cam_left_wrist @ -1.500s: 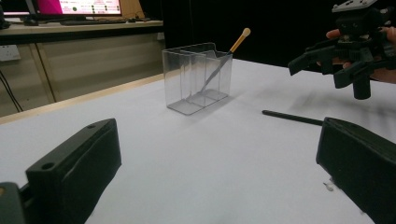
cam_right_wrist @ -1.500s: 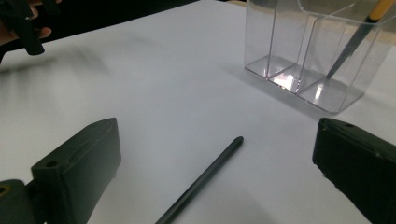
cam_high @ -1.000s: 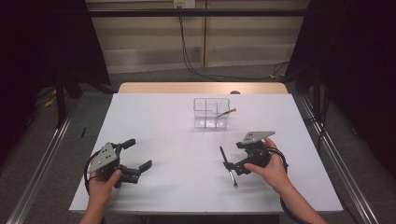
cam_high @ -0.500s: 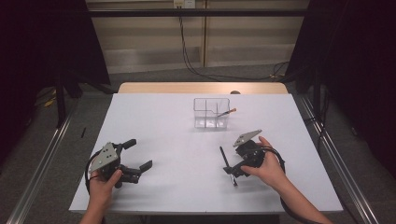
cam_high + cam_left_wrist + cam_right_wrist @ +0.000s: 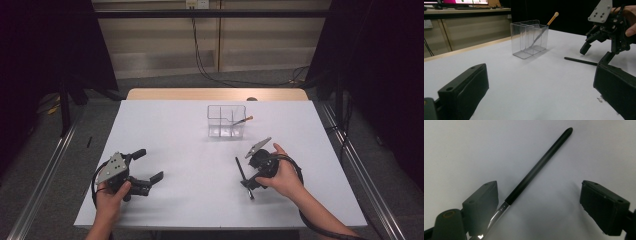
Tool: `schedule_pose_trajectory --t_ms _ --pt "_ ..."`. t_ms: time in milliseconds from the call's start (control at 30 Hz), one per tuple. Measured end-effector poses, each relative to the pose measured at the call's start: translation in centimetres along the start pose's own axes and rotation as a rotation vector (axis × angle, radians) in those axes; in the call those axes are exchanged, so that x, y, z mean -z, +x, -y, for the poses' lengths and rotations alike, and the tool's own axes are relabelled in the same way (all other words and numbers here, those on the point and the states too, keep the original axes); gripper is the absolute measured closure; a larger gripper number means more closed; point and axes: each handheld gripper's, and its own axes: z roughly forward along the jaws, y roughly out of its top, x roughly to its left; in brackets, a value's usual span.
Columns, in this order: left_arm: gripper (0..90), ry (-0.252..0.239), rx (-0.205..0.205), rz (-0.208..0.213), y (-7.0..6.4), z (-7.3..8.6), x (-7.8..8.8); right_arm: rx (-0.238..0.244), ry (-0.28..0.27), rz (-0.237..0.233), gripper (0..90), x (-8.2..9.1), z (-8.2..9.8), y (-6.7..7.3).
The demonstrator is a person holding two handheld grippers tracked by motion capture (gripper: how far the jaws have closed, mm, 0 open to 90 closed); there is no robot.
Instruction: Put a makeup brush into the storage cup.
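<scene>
black brush (image 5: 537, 166) head cut off by right gripper view's bottom edge, ferrule partly behind one jaw

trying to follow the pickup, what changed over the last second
The right tongs have tipped down over the black brush on the table; their jaws have just been closing with the brush between them, the pads not yet pressing on it. The left tongs, the clear organizer and the brush standing in it stayed put.
</scene>
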Motion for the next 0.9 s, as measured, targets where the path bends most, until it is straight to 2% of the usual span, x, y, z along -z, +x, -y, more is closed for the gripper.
schedule_pose_trajectory --t_ms 300,567,667,800,867,900 --pt "0.0 0.001 0.000 -0.005 0.0 0.0 0.0 0.013 0.041 0.007 16.5 -0.3 -0.2 0.4" --pt "0.0 0.006 -0.001 -0.009 0.1 0.0 0.1 0.035 0.065 0.016 24.9 -0.1 -0.4 0.6" --pt "0.0 0.009 -0.005 -0.011 0.1 0.0 0.1 0.048 0.087 0.012 33.0 0.0 -0.7 0.9" --pt "0.0 0.012 -0.001 -0.008 0.0 0.0 0.0 0.043 0.110 0.014 38.8 0.1 -1.0 1.0" --pt "0.0 0.012 -0.001 -0.008 0.0 0.0 0.1 0.053 0.136 0.013 50.3 0.2 -1.4 1.0" --pt "0.0 0.012 0.000 -0.007 0.1 0.0 0.1 0.053 0.136 0.013 50.3 0.2 -1.4 1.0"
